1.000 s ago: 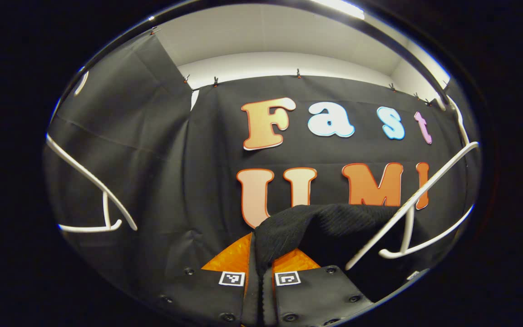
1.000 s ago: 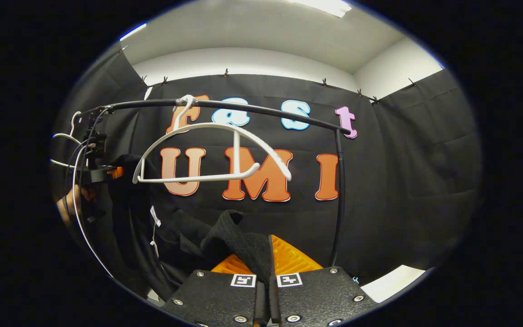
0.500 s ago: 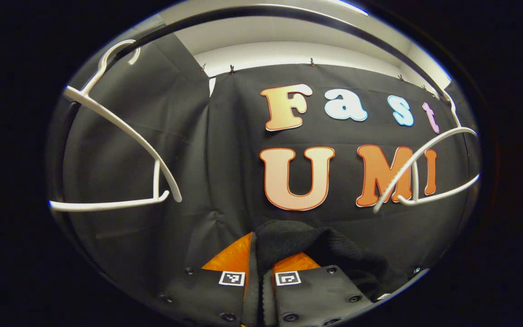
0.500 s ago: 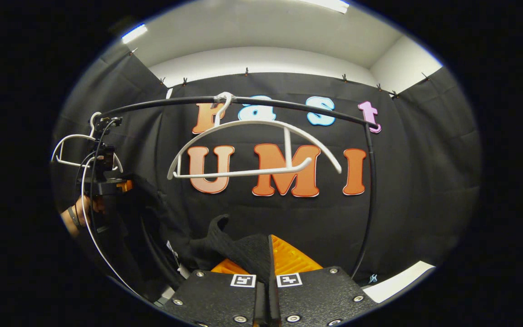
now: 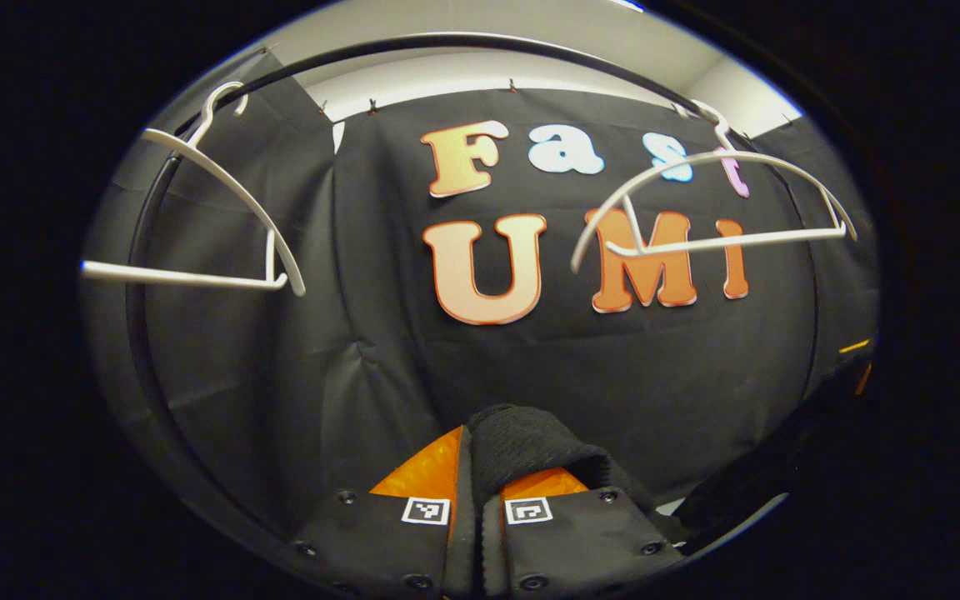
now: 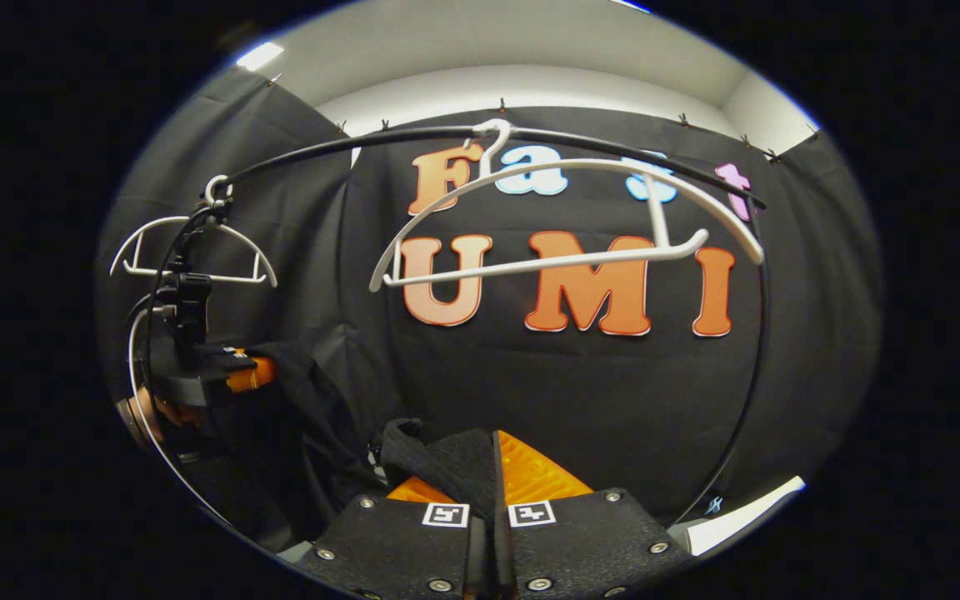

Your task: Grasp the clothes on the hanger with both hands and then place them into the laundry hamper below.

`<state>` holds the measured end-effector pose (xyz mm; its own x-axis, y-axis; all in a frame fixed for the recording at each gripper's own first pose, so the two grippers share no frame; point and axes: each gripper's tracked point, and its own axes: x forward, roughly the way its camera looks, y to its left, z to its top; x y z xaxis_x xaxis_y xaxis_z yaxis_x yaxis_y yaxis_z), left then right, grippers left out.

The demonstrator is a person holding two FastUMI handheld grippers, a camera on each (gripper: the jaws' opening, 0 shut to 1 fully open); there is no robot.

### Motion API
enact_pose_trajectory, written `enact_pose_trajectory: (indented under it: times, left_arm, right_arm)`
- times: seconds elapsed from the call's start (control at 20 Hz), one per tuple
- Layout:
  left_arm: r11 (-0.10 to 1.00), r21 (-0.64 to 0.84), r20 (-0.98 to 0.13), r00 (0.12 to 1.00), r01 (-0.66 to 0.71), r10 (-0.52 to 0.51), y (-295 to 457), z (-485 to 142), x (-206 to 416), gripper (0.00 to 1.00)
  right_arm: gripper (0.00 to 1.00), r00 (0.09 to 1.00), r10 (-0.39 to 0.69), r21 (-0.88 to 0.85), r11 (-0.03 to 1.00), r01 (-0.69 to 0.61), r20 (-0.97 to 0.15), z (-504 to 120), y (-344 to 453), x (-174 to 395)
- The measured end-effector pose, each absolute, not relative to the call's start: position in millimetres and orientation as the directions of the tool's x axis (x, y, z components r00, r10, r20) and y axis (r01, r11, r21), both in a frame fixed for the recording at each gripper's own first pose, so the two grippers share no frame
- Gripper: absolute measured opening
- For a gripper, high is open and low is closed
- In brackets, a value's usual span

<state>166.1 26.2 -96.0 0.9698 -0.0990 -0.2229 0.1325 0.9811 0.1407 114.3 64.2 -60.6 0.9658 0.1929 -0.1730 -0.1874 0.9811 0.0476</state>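
Observation:
My left gripper (image 5: 480, 467) is shut on a fold of the black knit garment (image 5: 530, 442), which bulges above the fingers and trails off to the lower right. My right gripper (image 6: 492, 467) is shut on another part of the same black garment (image 6: 447, 458); the cloth hangs leftward toward the other gripper (image 6: 234, 371), held by a hand. The white hanger (image 6: 563, 217) the garment came from hangs bare on the black rail (image 6: 363, 142); in the left gripper view this white hanger (image 5: 713, 200) is at the upper right. The hamper is out of sight.
A second bare white hanger (image 5: 205, 217) hangs at the left end of the rail, also visible as the small white hanger (image 6: 192, 250). The rail's upright (image 6: 747, 400) curves down on the right. A white floor strip (image 6: 738, 517) lies at lower right.
Both grippers have moved down with the garment still held; the rail and hangers have risen in both views. The garment has come clear of the white hanger, which now hangs bare.

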Motion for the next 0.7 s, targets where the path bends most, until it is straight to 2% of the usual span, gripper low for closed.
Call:
enact_pose_trajectory:
  times: [0.15, 0.45, 0.7]
  left_arm:
    - [0.963, 0.206, -0.299, 0.948, 0.175, -0.109, 17, -151, 148, 0.10]
    - [0.970, 0.158, -0.499, 0.863, 0.187, -0.085, 15, -255, 109, 0.10]
    - [0.972, 0.137, -0.658, 0.751, 0.189, -0.053, 23, -331, 68, 0.11]
  right_arm:
    - [0.04, 0.945, 0.230, 0.052, 0.973, -0.224, -0.234, -95, 89, 117]
    - [0.04, 0.878, 0.265, 0.045, 0.962, -0.270, -0.398, -186, 130, 115]
    - [0.04, 0.778, 0.262, 0.137, 0.965, -0.225, -0.570, -287, 140, 101]
